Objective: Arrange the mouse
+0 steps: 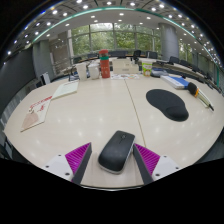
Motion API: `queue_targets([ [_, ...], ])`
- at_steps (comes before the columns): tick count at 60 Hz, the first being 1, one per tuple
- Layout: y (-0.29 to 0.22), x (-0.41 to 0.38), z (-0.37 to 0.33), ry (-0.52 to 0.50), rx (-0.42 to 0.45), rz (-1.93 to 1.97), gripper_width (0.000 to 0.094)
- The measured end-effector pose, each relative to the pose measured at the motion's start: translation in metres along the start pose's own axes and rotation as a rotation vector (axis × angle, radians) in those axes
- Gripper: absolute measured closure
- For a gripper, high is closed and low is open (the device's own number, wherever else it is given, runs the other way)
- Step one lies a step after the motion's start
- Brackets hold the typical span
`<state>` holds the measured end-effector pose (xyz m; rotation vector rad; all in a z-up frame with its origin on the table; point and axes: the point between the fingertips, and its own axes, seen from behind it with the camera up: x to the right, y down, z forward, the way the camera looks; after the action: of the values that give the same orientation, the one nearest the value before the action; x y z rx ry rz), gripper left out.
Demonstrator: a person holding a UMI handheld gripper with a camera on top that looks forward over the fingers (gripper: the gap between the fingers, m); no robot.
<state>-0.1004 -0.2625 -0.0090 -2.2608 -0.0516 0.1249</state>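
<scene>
A dark grey computer mouse [116, 151] lies on the pale table [90, 115], between my gripper's [114, 160] two fingers. The purple pads [78, 156] stand at either side of it with a narrow gap at each side, so the gripper is open around the mouse. A black oval mouse pad [167, 103] lies on the table well beyond the fingers, ahead and to the right.
Papers and a booklet [38, 110] lie on the table at the left. Boxes and bottles [100, 68] stand at the far end. Dark items and cables [196, 90] lie past the mouse pad at the right. Office desks and windows fill the background.
</scene>
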Motion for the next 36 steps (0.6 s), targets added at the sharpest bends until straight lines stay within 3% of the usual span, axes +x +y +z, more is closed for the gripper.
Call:
queue_targets([
  [5,-0.007,-0.009,0.010,-0.005,-0.013,-0.027,0.0095],
  [9,-0.009,-0.013,0.019,-0.002,-0.020,-0.056,0.0158],
  [12,-0.010,-0.010,0.023,0.019,-0.024,-0.082,0.0246],
  [16,-0.013,-0.006,0.025,0.044,-0.021,-0.111,0.0467],
  [29,-0.013,-0.010,0.026,0.012,-0.045,-0.152,0.0601],
  [36,-0.032,-0.007,0.022,-0.012,-0.032,-0.143,0.0628],
])
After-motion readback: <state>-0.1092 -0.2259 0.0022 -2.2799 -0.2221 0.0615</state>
